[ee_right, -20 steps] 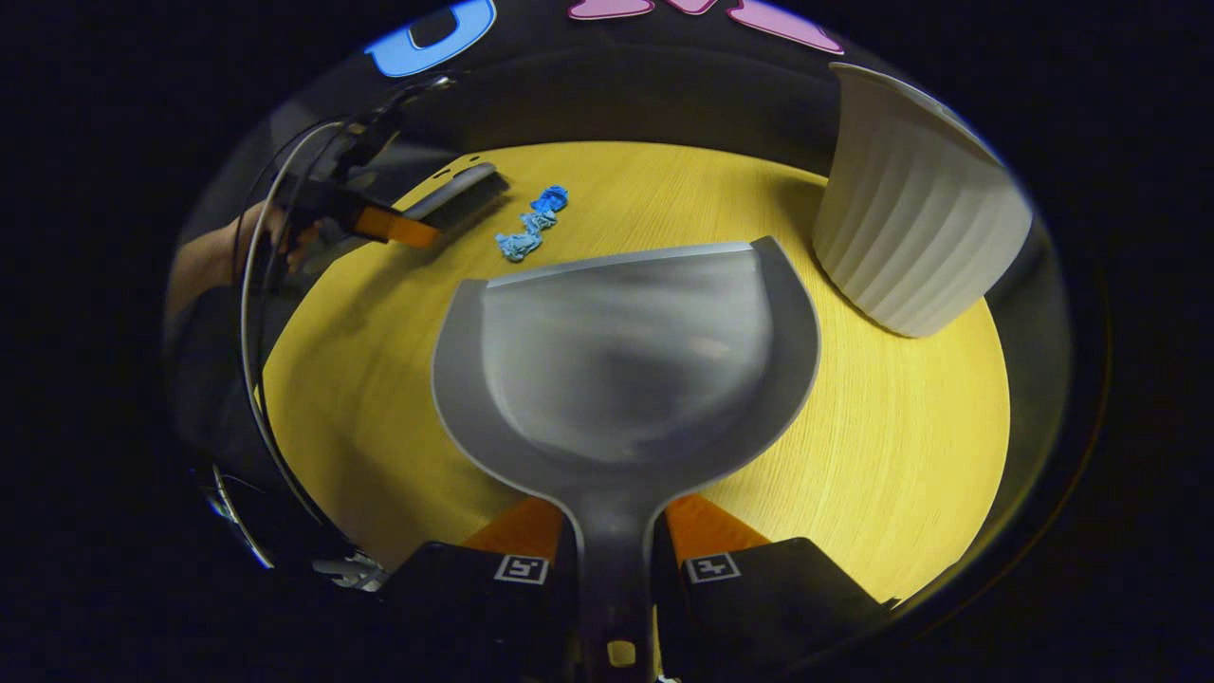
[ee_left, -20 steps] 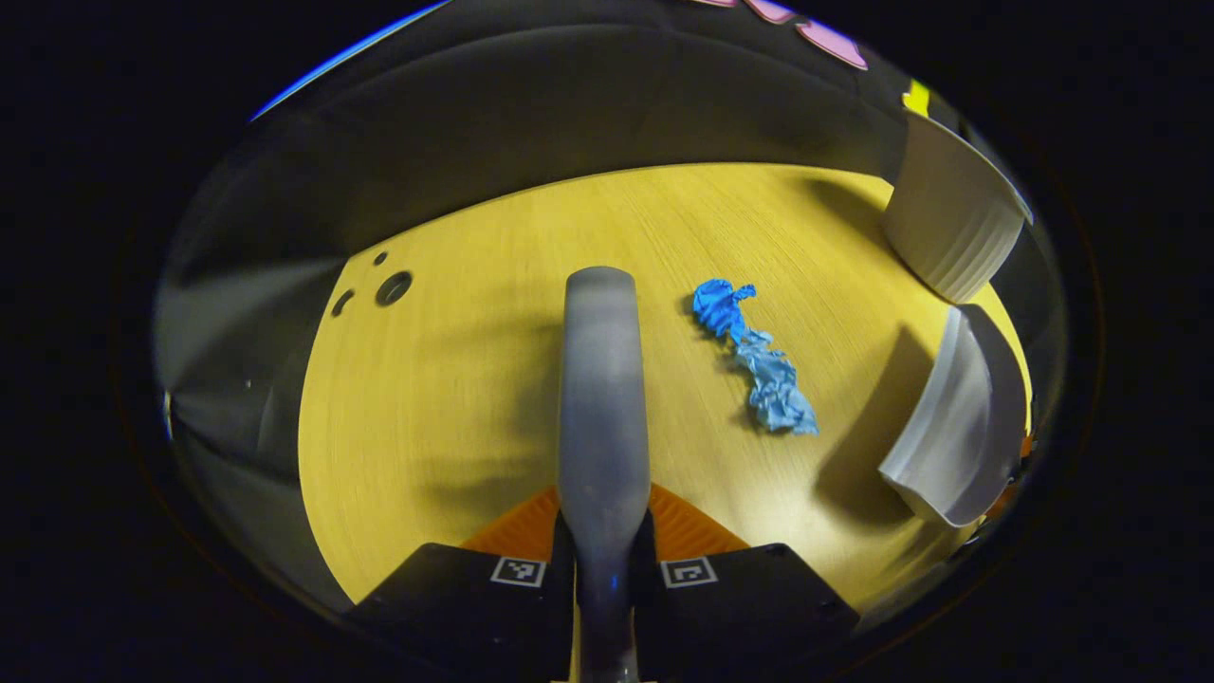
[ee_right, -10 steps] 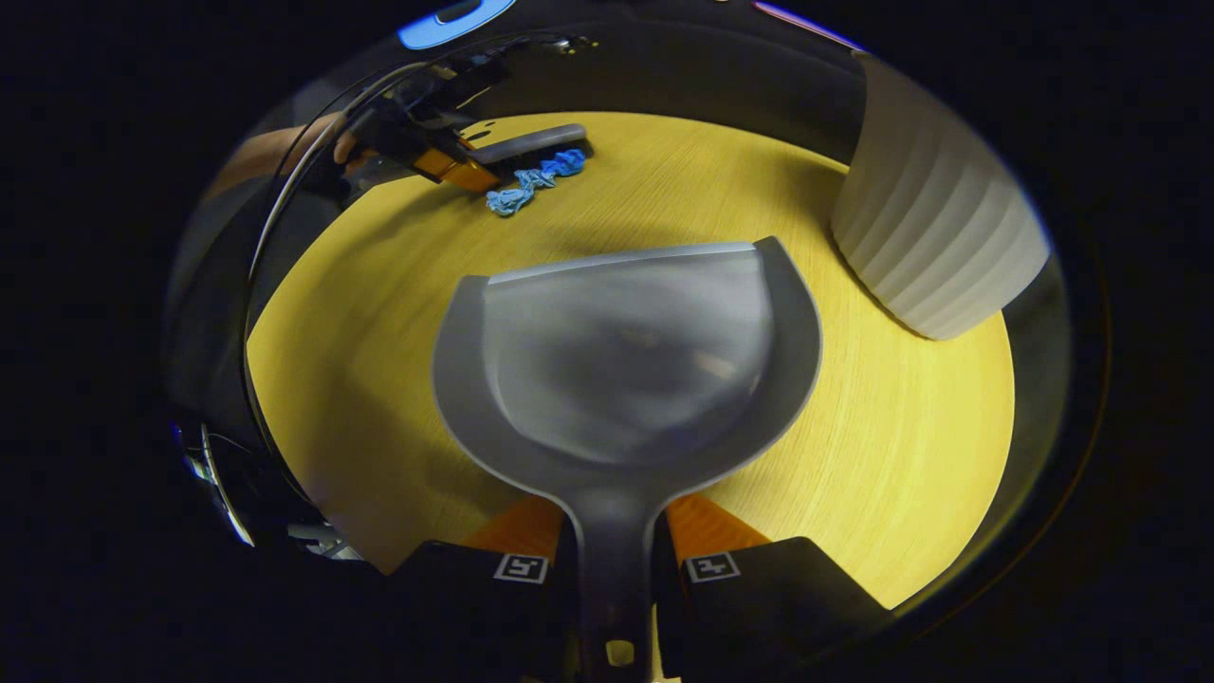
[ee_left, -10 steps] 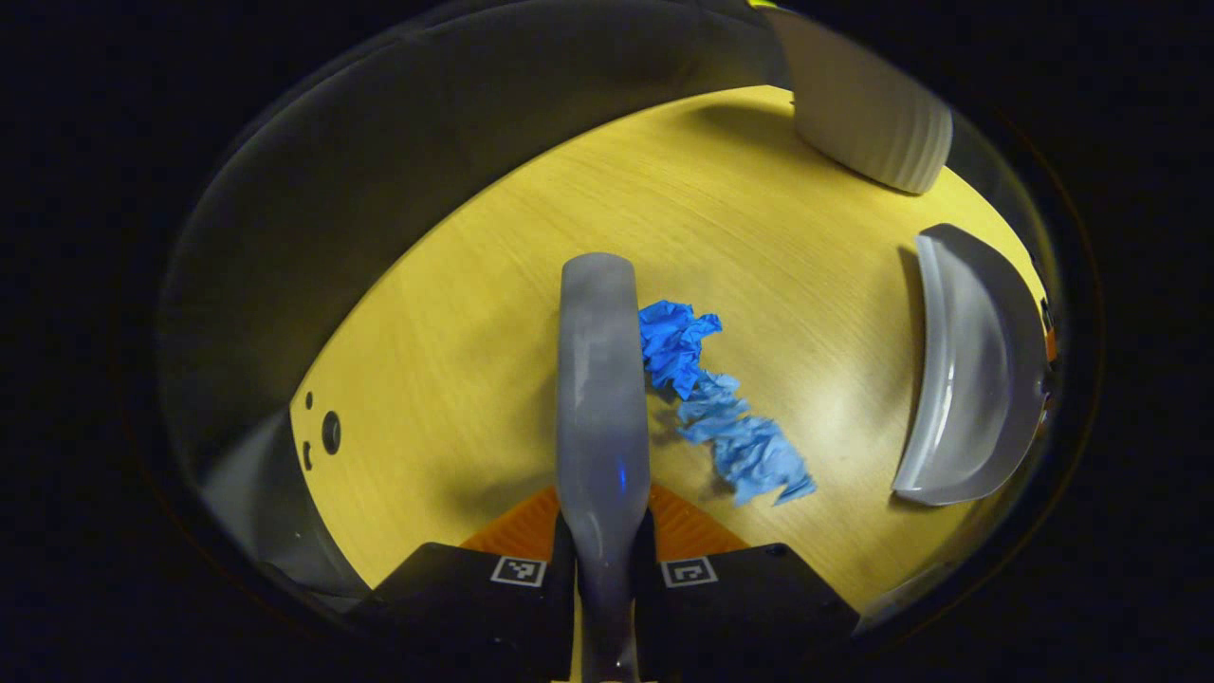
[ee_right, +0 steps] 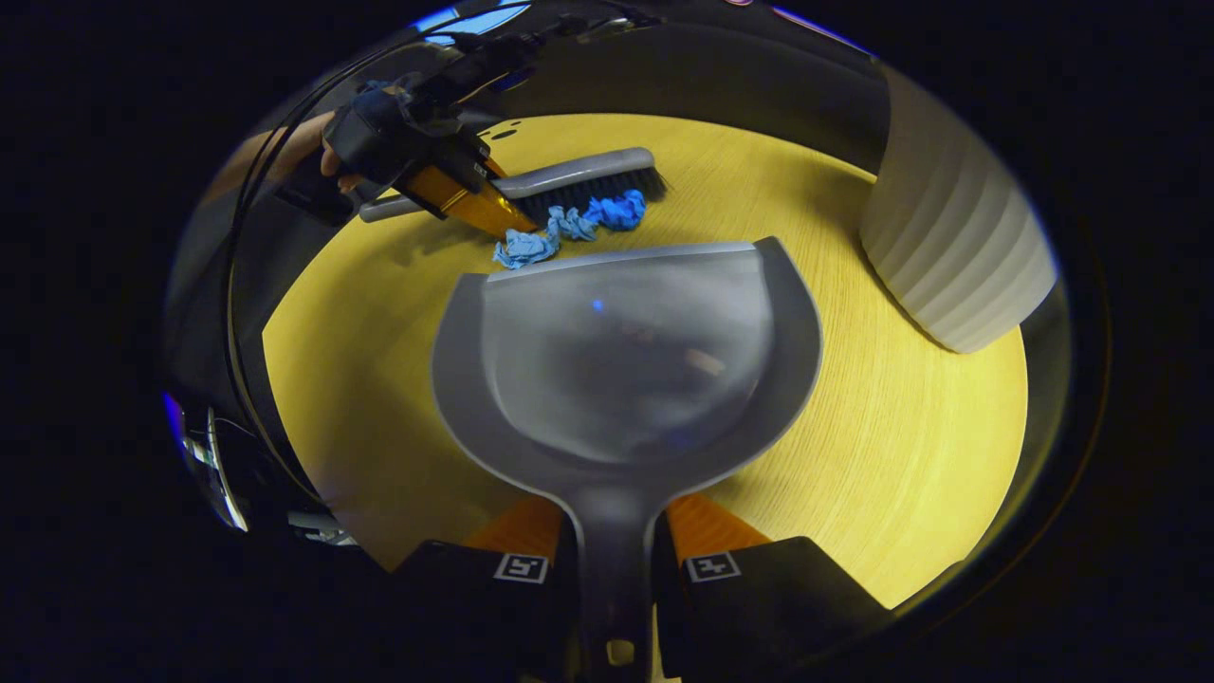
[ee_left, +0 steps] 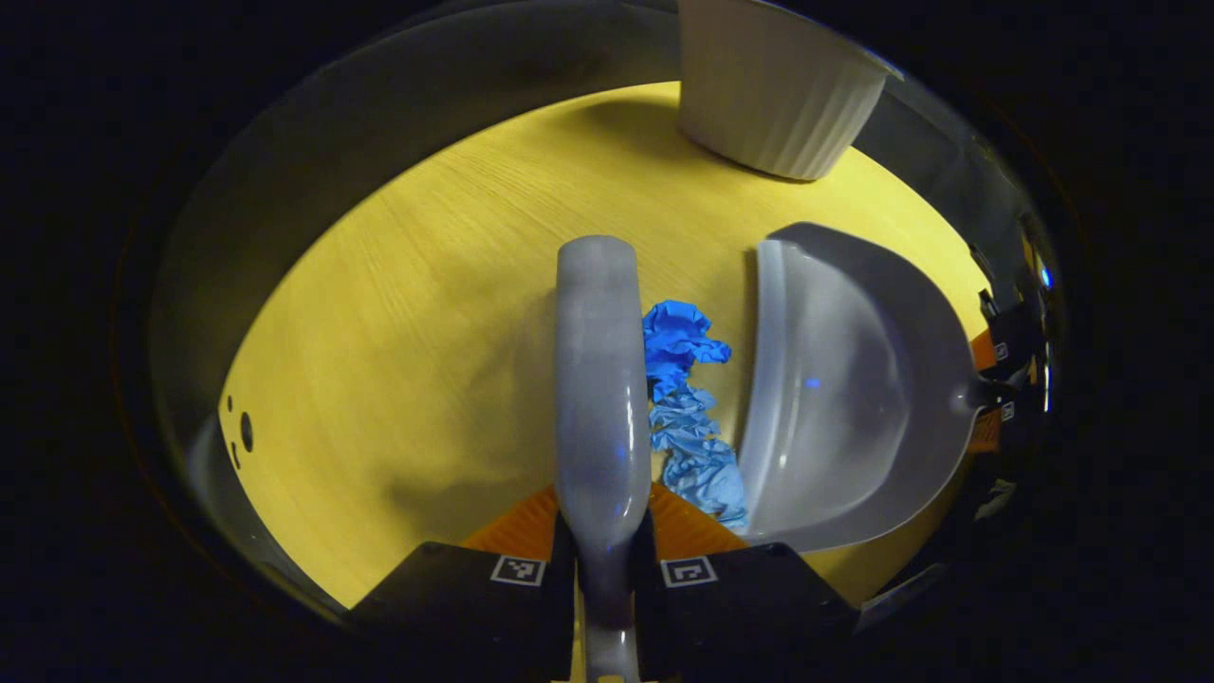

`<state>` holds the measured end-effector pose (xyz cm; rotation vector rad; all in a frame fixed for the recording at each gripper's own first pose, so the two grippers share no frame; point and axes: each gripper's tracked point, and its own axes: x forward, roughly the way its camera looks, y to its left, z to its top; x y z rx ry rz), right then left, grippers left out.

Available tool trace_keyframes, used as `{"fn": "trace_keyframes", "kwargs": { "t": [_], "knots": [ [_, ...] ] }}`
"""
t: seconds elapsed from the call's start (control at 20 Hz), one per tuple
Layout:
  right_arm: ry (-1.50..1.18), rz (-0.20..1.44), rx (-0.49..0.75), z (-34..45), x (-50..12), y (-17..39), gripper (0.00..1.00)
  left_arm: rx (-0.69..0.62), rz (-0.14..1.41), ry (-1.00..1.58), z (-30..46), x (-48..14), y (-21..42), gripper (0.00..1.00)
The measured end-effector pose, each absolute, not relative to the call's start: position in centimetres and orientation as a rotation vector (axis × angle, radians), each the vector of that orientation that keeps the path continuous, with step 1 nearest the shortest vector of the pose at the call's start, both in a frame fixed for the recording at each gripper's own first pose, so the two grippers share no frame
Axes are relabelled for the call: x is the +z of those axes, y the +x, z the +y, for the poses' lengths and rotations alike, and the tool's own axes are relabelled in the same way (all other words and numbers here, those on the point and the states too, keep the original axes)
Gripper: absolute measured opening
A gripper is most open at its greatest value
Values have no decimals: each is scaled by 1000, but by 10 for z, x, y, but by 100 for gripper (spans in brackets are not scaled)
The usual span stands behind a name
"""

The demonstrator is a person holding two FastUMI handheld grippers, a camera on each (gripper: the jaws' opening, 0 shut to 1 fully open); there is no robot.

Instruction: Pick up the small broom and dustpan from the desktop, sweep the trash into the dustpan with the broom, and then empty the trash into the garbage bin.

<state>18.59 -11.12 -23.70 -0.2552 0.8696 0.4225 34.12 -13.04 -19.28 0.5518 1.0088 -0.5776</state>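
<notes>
**Broom and dustpan in hand, trash at the lip, nothing swept in yet**

Although both tools are already off the desk point(ee_right: 901, 455) and gripped, the sweeping itself is judged to be only at its start. The small broom point(ee_left: 597, 379) is held by its handle between the jaws of the left gripper point(ee_left: 603, 572), which are closed narrowly on it; from the right gripper view the broom's dark bristles point(ee_right: 588, 194) are seen resting on the desk just behind the trash. The dustpan point(ee_right: 621, 365) is clamped by its handle in the jaws of the right gripper point(ee_right: 616, 567), with its open front edge set low toward the desk and facing the broom.

The trash point(ee_left: 688, 417), a strip of crumpled blue paper, lies on the desk between the two tools: it is pressed up against the broom's bristles on one side and sits just beside, perhaps touching, the dustpan's front edge on the other. The pan's bowl is seen to be bare, so no trash has been collected.

What is left, by this reading, is the push of the paper over the lip into the pan, then the carry to the white ribbed garbage bin point(ee_right: 958, 247), which stands on the far part of the desk well apart from the trash, and the tipping of the pan into it.
</notes>
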Motion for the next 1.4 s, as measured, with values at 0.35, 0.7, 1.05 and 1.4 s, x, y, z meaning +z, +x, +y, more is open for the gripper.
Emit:
{"fn": "trace_keyframes", "kwargs": {
  "t": [0.35,0.7,1.05,1.4],
  "knots": [
    [-270,833,423,-114,-240,190,37,-658,1062,634,-143,-189,309,27],
    [-251,808,402,-118,-241,187,37,-695,1062,500,-157,-174,270,30],
    [-243,797,395,-120,-242,188,37,-683,984,377,-166,-152,245,26],
    [-176,813,342,-126,-232,186,37,-531,829,202,-130,-133,246,30]
  ]
}}
